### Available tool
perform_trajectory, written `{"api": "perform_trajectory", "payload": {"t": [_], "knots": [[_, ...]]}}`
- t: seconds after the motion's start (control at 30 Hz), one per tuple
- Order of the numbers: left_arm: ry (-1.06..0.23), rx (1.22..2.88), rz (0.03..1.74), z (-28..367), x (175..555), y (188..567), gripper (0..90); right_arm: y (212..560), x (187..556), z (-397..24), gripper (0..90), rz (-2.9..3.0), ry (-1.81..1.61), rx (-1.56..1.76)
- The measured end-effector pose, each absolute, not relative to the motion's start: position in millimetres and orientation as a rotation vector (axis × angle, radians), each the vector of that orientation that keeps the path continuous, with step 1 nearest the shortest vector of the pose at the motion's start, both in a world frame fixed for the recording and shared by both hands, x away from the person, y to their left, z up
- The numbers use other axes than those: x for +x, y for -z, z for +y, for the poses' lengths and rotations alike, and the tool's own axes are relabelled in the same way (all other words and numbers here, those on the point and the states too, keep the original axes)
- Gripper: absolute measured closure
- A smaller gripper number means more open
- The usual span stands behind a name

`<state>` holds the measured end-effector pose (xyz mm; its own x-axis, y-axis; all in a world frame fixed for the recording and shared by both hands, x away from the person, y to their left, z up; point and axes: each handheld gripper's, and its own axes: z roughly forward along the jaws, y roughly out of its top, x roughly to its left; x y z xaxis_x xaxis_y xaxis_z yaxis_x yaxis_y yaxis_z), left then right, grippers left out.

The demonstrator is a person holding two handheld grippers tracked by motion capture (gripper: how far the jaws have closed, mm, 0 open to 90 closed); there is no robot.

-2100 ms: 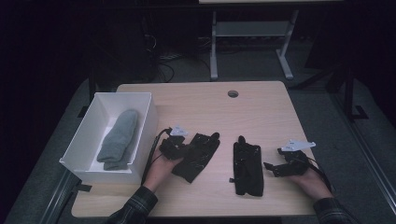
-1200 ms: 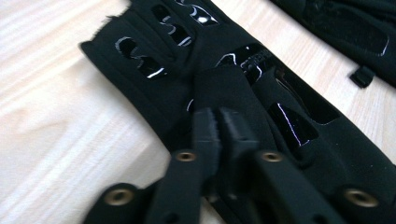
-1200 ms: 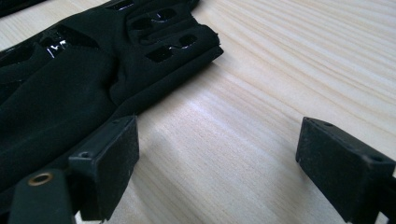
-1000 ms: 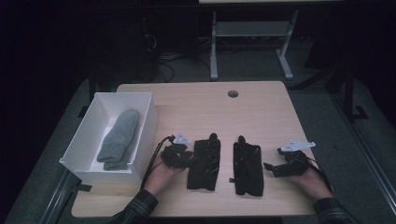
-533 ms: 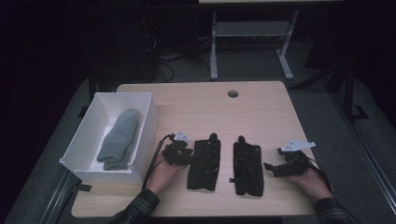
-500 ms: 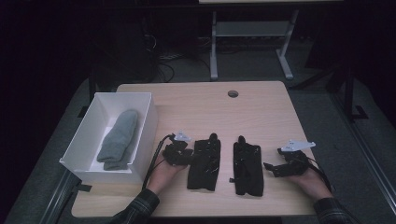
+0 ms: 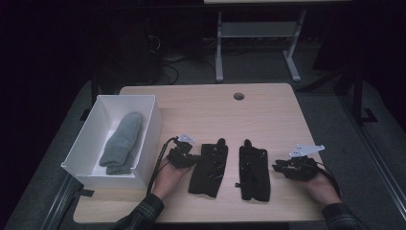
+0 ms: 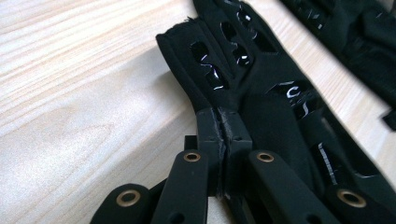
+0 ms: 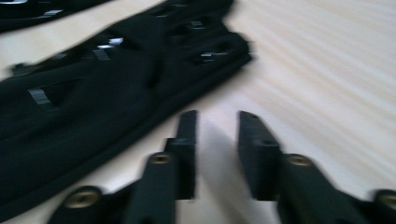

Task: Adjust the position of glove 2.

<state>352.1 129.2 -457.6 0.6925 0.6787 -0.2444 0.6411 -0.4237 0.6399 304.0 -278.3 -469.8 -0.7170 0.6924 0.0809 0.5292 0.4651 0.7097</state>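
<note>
Now that the left gripper (image 8: 223, 140) has just closed its jaws on the left glove's (image 7: 208, 167) edge, it has a grip; the right gripper (image 9: 215, 140), jaws narrowing yet empty, waits beside the right glove (image 7: 253, 171) on the surface (image 7: 201, 110).

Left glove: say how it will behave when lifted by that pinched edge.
Probably floppy: the left glove lies flat and its edge puckers where the left gripper pinches it. Likely light, being thin fabric. Its glossy patches may be grippy, so it could drag on the table.
</note>
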Motion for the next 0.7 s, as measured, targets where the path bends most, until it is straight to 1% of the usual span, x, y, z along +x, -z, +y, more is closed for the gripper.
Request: {"api": "perform_trajectory", "payload": {"t": [0.1, 0.2, 0.7], "knots": [[-0.05, 2.12, 1.017, 132, 352, 455, 88.2, 470, 302, -272, 85.8, 2.567, -1.102, 1.016], [-0.041, 2.102, 1.016, 133, 352, 453, 88.2, 470, 301, -266, 89.2, 2.606, -1.108, 0.989], [-0.037, 2.048, 1.024, 133, 361, 451, 88.2, 470, 304, -234, 90.0, 2.673, -1.121, 0.899]]}}
